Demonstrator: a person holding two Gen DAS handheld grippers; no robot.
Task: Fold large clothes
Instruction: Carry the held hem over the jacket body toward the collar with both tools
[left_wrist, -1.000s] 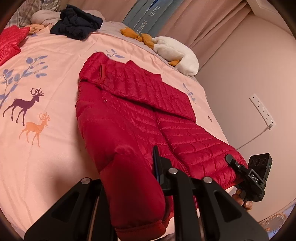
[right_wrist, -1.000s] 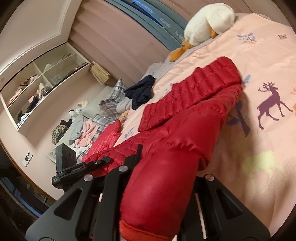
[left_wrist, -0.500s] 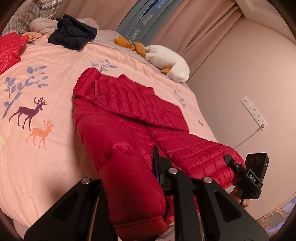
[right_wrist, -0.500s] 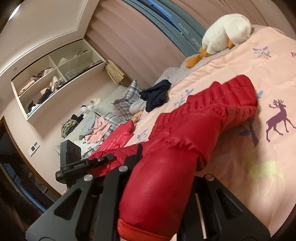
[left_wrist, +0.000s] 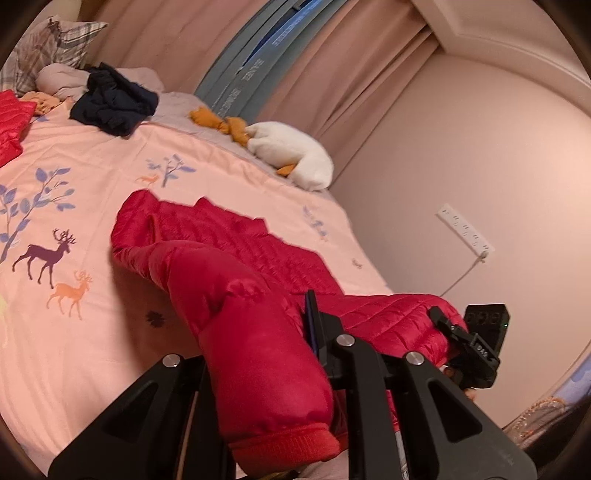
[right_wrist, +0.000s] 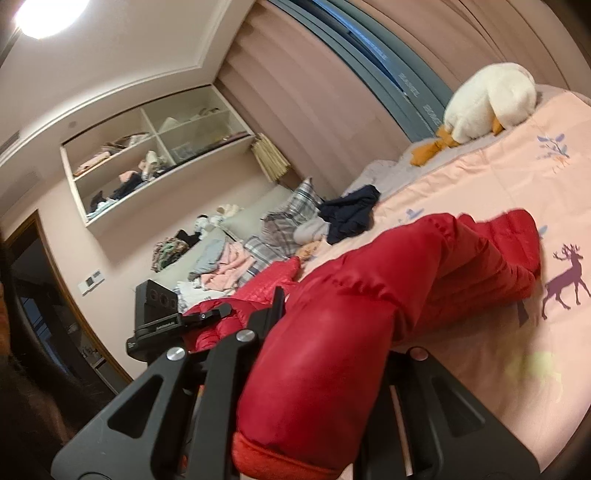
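A red puffer jacket (left_wrist: 236, 236) lies lengthwise on the pink bed sheet (left_wrist: 74, 332), collar end far from me. Its near hem end hangs lifted off the bed. My left gripper (left_wrist: 280, 332) is shut on one hem corner, and the bulging red fabric hides its left finger. My right gripper (left_wrist: 448, 328), seen at the right with a hand behind it, pinches the other corner. In the right wrist view the jacket (right_wrist: 461, 266) rises from the sheet into my right gripper (right_wrist: 332, 325), which is shut on it. The left gripper (right_wrist: 218, 312) clamps the hem at the left.
A white plush duck (left_wrist: 291, 155) lies at the bed's far edge by the curtains. A dark navy garment (left_wrist: 114, 103) and another red garment (left_wrist: 11, 122) sit at the far left. A socket strip (left_wrist: 465, 232) is on the right wall. Clothes cover a couch (right_wrist: 221, 258) under shelves (right_wrist: 147, 155).
Both grippers have risen with the jacket's hem. The near half of the jacket has lifted off the sheet and bends up toward the collar end.
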